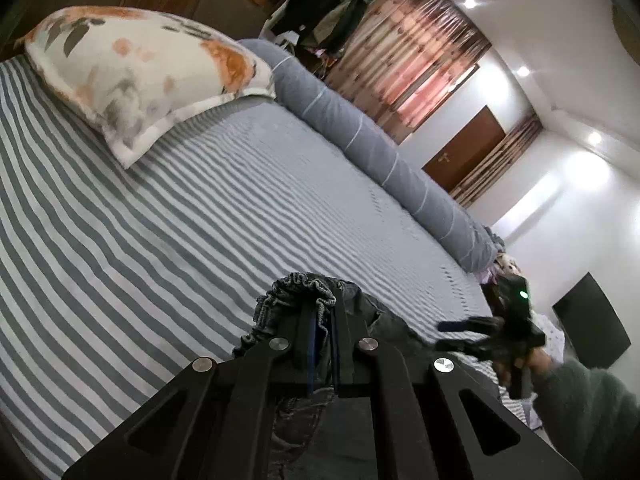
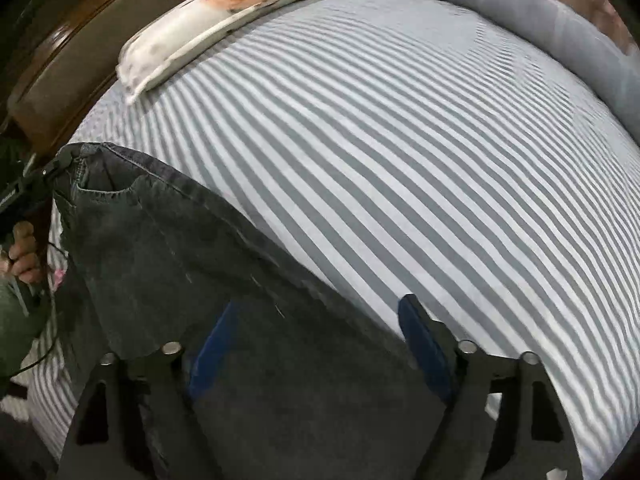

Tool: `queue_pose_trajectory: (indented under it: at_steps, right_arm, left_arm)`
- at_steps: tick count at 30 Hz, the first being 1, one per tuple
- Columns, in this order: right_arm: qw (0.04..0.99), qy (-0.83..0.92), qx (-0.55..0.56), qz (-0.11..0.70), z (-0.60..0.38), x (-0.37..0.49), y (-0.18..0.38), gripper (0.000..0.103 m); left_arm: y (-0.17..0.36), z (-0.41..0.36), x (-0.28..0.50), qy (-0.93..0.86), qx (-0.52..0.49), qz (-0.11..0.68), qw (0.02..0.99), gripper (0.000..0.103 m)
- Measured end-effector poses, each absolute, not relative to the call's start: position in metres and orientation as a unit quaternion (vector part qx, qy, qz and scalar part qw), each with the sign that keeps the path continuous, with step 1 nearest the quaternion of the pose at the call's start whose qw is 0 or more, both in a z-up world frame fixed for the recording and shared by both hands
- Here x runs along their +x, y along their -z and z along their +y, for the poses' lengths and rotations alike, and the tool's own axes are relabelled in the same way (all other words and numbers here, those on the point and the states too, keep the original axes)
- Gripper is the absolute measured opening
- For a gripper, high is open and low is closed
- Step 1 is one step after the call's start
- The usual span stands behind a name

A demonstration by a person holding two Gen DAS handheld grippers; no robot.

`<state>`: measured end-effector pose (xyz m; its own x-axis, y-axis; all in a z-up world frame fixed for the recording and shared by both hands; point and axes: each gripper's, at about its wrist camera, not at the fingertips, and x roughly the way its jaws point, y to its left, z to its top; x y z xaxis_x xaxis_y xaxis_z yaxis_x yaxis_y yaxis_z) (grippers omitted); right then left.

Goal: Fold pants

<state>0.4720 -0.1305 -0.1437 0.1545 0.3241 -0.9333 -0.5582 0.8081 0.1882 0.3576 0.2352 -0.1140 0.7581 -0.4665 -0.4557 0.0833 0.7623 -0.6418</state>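
Bed (image 2: pixel 400 160): the whole scene is being filled by its grey-and-white striped sheet.
Bolster (image 1: pixel 360 136): a long grey roll is being seen lying along the bed's far right edge.
Pillow (image 1: pixel 148 76): a floral one is being seen lying at the far left, by the wooden headboard.
Pants (image 2: pixel 192 264): dark grey denim is being held up by the elastic waistband at the near left, draping down toward the near edge of the bed.
Left gripper (image 1: pixel 322 344): it is being kept clamped on the bunched waistband, angled slightly downward.
Right gripper (image 2: pixel 316 344): it is being pointed steeply down over the pant fabric, blue pads spread wide, nothing being gripped.
Sleeve (image 1: pixel 588 412): a green cuff is being seen behind the right gripper's handle.
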Motion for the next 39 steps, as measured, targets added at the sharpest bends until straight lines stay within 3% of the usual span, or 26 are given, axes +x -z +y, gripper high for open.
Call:
queue_pose_trajectory:
  at_steps: [8, 12, 13, 22, 29, 32, 36, 39]
  right_arm:
    - [0.717, -0.380, -0.124, 0.570, -0.056, 0.486, 0.145, 0.070]
    - [0.689, -0.397, -0.155, 0.586, -0.032, 0.488, 0.165, 0.044]
    - [0.680, -0.398, -0.161, 0.594, -0.030, 0.489, 0.170, 0.041]
    - [0.653, -0.358, -0.164, 0.648, -0.108, 0.487, 0.183, 0.036]
    - [0.660, -0.307, -0.167, 0.665, -0.170, 0.479, 0.191, 0.021]
    - [0.668, -0.307, -0.178, 0.654, -0.174, 0.475, 0.190, 0.018]
    - [0.690, -0.298, -0.199, 0.630, -0.162, 0.464, 0.188, 0.006]
    - [0.714, -0.278, -0.201, 0.611, -0.158, 0.451, 0.179, 0.005]
  left_arm:
    - [0.104, 0.231, 0.350, 0.160, -0.304, 0.301, 0.890, 0.005]
    - [0.101, 0.231, 0.347, 0.164, -0.301, 0.300, 0.890, 0.005]
    - [0.100, 0.230, 0.348, 0.165, -0.297, 0.302, 0.891, 0.005]
    - [0.105, 0.239, 0.349, 0.151, -0.316, 0.300, 0.887, 0.005]
    - [0.108, 0.238, 0.352, 0.144, -0.313, 0.307, 0.887, 0.005]
    - [0.108, 0.237, 0.353, 0.141, -0.310, 0.310, 0.888, 0.005]
    - [0.112, 0.236, 0.355, 0.132, -0.306, 0.318, 0.888, 0.005]
    - [0.115, 0.236, 0.359, 0.118, -0.293, 0.330, 0.889, 0.005]
